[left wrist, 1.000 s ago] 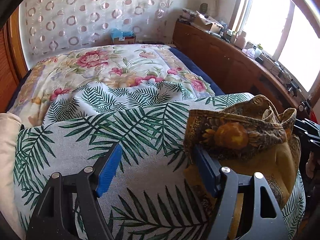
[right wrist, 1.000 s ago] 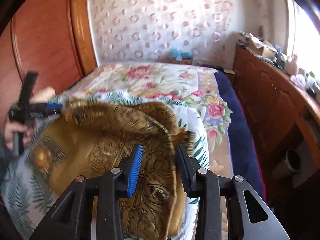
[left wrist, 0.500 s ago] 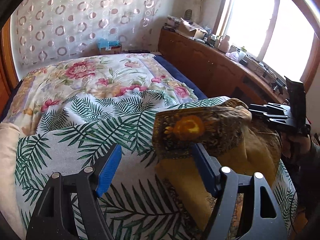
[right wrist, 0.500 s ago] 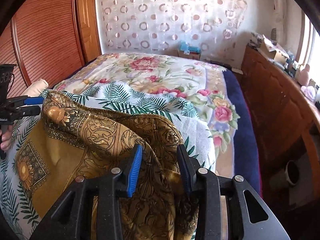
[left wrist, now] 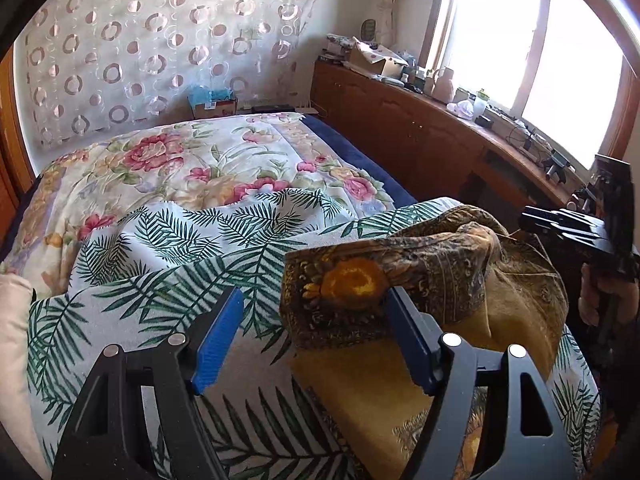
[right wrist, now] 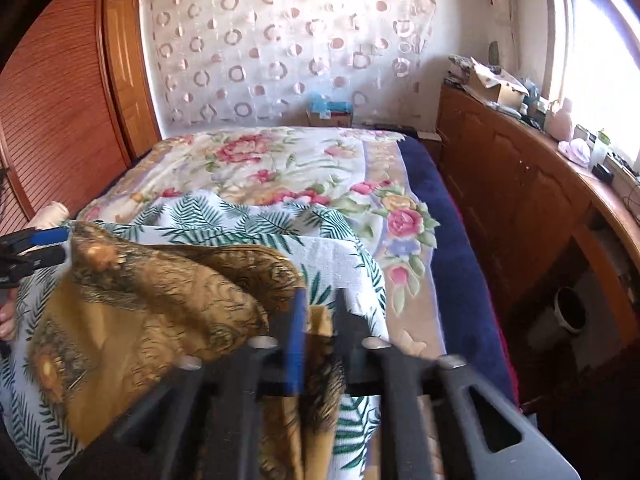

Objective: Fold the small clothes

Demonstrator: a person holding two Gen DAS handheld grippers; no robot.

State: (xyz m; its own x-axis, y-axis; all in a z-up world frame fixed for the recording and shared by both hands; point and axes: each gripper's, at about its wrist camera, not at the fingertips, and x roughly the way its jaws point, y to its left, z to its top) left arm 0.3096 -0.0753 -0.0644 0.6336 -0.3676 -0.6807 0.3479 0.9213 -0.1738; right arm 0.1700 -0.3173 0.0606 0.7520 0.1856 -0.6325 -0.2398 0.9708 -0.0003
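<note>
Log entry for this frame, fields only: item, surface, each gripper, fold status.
item: brown-gold patterned cloth
surface: palm-leaf sheet laid over a floral bedspread
left gripper: jaws wide apart, cloth corner lying against one finger, not pinched
right gripper: jaws opening, bunched cloth edge between them; view blurred
fold status: one edge raised above the part lying flat; fold not laid down yet

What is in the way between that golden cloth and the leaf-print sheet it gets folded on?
Nothing visible. The leaf-print sheet beside the golden cloth lies bare; a cream cushion sits only at its left edge.
</note>
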